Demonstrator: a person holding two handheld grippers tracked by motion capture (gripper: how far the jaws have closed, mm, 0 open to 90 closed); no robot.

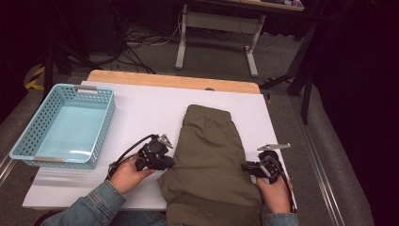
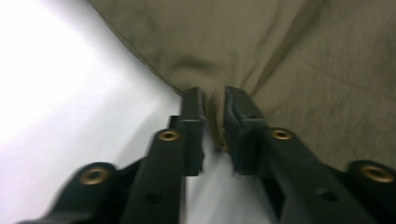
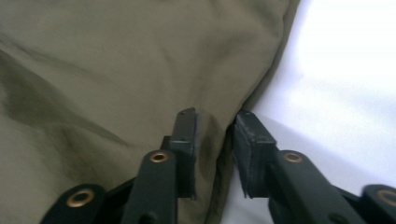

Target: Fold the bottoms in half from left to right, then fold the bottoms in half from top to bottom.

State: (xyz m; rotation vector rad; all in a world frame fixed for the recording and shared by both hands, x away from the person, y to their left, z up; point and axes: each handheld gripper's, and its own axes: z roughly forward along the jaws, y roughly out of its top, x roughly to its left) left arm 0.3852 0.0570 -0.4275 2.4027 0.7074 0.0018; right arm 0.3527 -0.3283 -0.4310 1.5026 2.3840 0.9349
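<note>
An olive-green garment (image 1: 209,155) with an elastic waistband at its far end lies lengthwise on the white table cover (image 1: 141,113). Its near end hangs over the front edge. My left gripper (image 1: 171,162) is at the garment's left edge. In the left gripper view a fold of the cloth (image 2: 280,56) sits between the slightly parted jaws of the left gripper (image 2: 215,100). My right gripper (image 1: 244,167) is at the garment's right edge. In the right gripper view the cloth's (image 3: 116,70) edge lies loosely in the gap of the right gripper (image 3: 215,119).
A light blue perforated basket (image 1: 28,136) stands at the table's left side, with nothing in it. A strip of wooden tabletop (image 1: 164,79) shows beyond the white cover. Desk legs and cables stand on the floor behind the table.
</note>
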